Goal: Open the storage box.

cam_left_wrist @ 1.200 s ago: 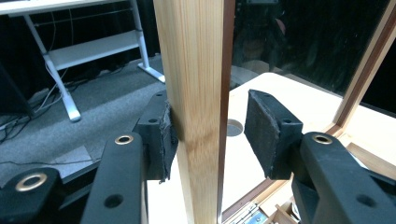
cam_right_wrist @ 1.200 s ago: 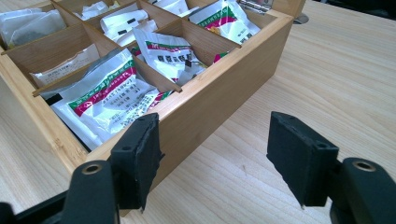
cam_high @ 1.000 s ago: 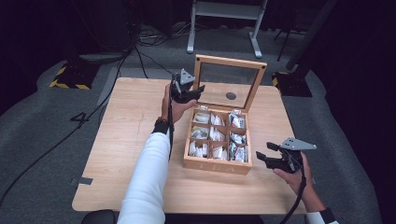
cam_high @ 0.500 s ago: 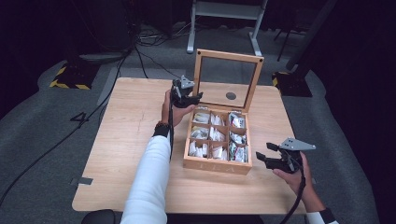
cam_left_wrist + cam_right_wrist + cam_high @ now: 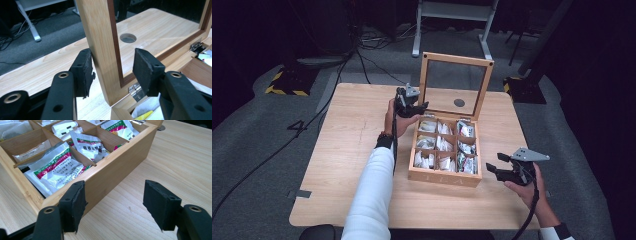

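Little can be read. In the right gripper view, the sachets (image 5: pixel 58 171) in the wooden box (image 5: pixel 112 171) carry a green and red band with rows of dark print below it, in characters too small and blurred to make out; a second sachet (image 5: pixel 90 146) further in bears the same band and equally unreadable print. In the high view, a white mark shaped like the numeral 4 (image 5: pixel 297 126) stands on the grey floor (image 5: pixel 257 150) left of the desk (image 5: pixel 347 145).
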